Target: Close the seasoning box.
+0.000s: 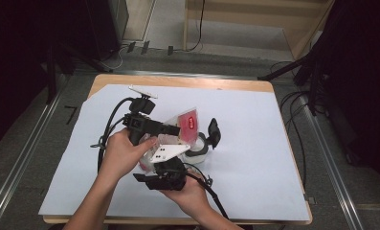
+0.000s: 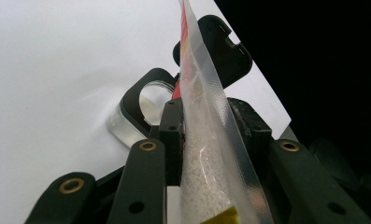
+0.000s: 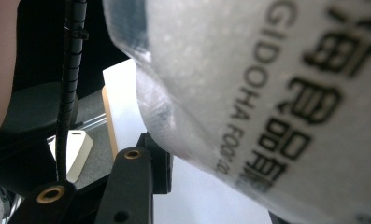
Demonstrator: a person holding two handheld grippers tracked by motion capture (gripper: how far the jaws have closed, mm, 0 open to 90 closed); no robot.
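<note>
Two grippers are held over a table (image 1: 273, 143) covered by a pale sheet, and a clear plastic pouch (image 1: 185, 125) with a red label is kept between them above its middle. The left gripper (image 2: 203, 122) is pressed together on the pouch's sealed edge. Whether the right gripper (image 1: 175, 168) is pinching the pouch's lower part cannot be told. A round clear container (image 1: 199, 154) with a black flip lid is seen just beside the pouch.
</note>
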